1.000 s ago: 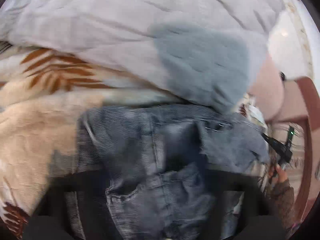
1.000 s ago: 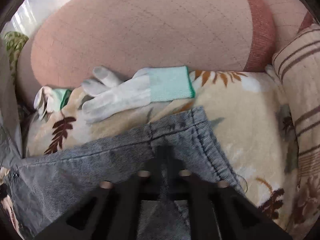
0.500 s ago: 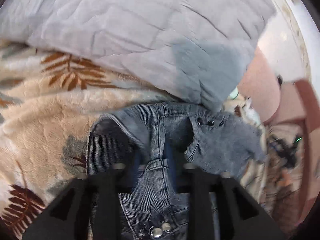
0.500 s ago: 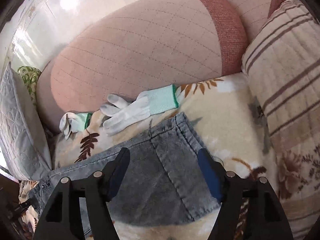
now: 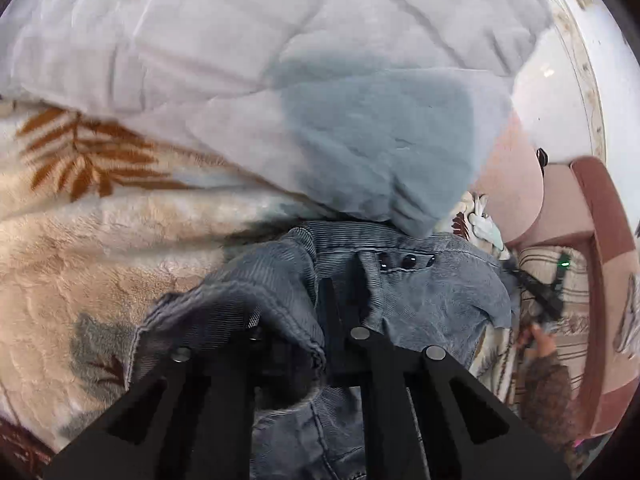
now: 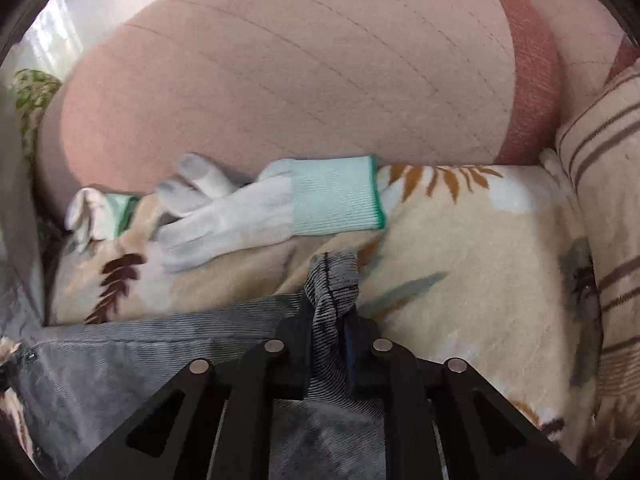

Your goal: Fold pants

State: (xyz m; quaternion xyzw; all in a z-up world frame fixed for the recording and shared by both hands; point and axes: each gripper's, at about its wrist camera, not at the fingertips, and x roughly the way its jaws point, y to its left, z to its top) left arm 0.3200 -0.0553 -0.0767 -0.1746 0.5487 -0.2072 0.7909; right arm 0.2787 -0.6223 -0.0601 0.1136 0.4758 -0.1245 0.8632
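Observation:
Grey-blue denim pants (image 5: 432,292) lie on a cream leaf-print blanket (image 5: 80,248). In the left wrist view my left gripper (image 5: 320,320) is shut on the waistband, near the dark buttons (image 5: 406,261), and bunched denim hides its left finger. In the right wrist view my right gripper (image 6: 328,320) is shut on a pinched corner of the pants (image 6: 334,280), which stands up between its fingers; the rest of the pants (image 6: 120,352) spreads to the left.
A grey quilted cushion (image 5: 280,60) lies behind the pants. A pink sofa backrest (image 6: 300,60) is behind, a striped pillow (image 6: 608,200) at right. Two white gloves (image 6: 256,208) lie on the blanket (image 6: 480,240). The other hand and gripper show in the left view (image 5: 540,320).
My right gripper was open over the pants' corner and has shut on it, bunching the cloth. My left gripper stays shut on the waistband, which has bunched up more.

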